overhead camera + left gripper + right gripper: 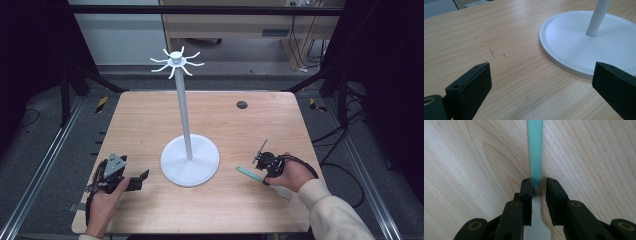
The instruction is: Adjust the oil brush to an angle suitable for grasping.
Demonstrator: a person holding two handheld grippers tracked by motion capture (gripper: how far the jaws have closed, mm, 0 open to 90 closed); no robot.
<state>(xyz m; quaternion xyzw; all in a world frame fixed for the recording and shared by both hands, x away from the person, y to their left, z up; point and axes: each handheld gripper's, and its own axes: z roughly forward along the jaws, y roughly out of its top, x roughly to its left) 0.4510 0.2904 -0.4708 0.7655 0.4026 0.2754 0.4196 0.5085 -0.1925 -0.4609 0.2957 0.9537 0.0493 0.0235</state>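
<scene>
The right claw point(539, 185) straddles a teal-handled utensil point(535, 150) lying on the counter point(150, 120), jaws narrow but seemingly not yet clamped. The left claw point(539, 82) rests wide beside the stand point(189, 159). Likely next: grip, lift toward the hooks point(176, 61).

Table point(150, 115): pale wood, directly before you.
Grommet point(242, 104): dark, round, set in your table's far right part.
Cabinet point(225, 25): wooden, beyond the far edge.
Cables point(300, 45): beside that cabinet, to your right.
Rail point(40, 170): metal, on the floor at your left.
</scene>
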